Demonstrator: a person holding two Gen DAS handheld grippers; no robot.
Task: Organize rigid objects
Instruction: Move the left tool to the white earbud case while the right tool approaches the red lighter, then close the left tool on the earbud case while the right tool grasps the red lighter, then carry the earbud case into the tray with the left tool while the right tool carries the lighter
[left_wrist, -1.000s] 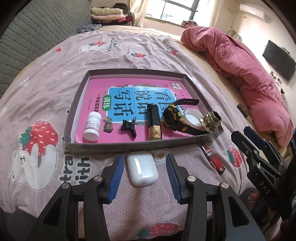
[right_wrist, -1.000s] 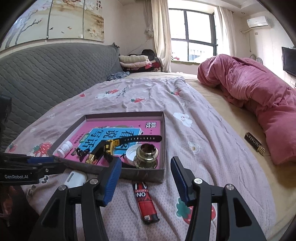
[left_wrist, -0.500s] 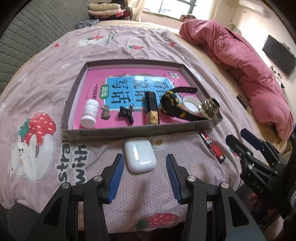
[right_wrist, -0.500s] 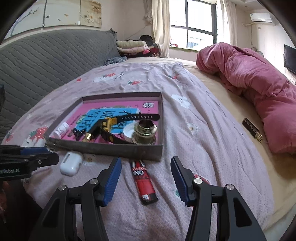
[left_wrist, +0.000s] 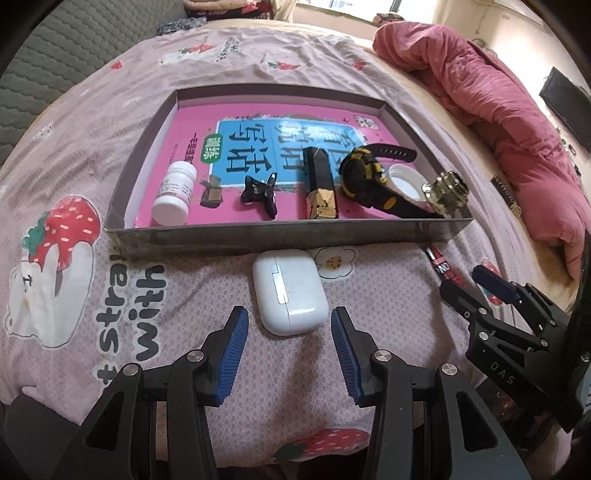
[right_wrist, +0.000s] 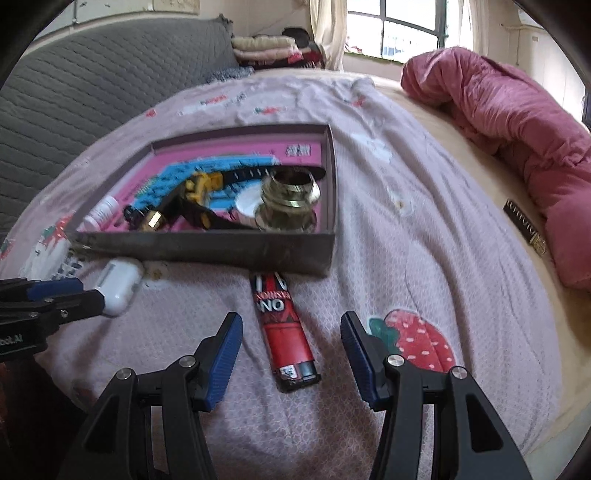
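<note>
- My left gripper (left_wrist: 289, 326) has its blue-padded jaws apart and holds nothing; the pads sit either side of the near end of the white rounded plastic earbud case (left_wrist: 289, 291) without touching it.
- The earbud case lies flat on the pale pink strawberry-print bedsheet (left_wrist: 92, 295), just beside the near wall of the shallow grey cardboard tray (left_wrist: 258, 236).
- My right gripper (right_wrist: 291, 341) is also spread wide and empty, straddling the red and black plastic lighter (right_wrist: 284, 328), pads clear of it on both sides.
- The lighter lies on the sheet, its far end touching or almost touching the tray's near wall by the right corner; I can't tell which, since the right wrist view is motion-blurred.
- The tray is lined with a pink and blue printed book cover (left_wrist: 266, 136).
- Along the tray's near edge, left to right: white plastic pill bottle (left_wrist: 173, 194) on its side, small brown clip-like piece (left_wrist: 212, 192), black bow-shaped clip (left_wrist: 260, 192), black and gold rectangular tube (left_wrist: 320, 184), black and yellow wristwatch (left_wrist: 364, 175), white round lid (left_wrist: 404, 182), glass jar with metal threaded neck (left_wrist: 445, 194) in the right corner.
- The watch strap runs across in front of the white lid.
- A rumpled dark pink quilt (left_wrist: 498, 107) lies on the right side of the bed, well apart from the tray.
- A small dark rectangular packet (right_wrist: 524, 230) lies beside the quilt.
- A grey quilted headboard (right_wrist: 92, 81) stands behind the bed.
</note>
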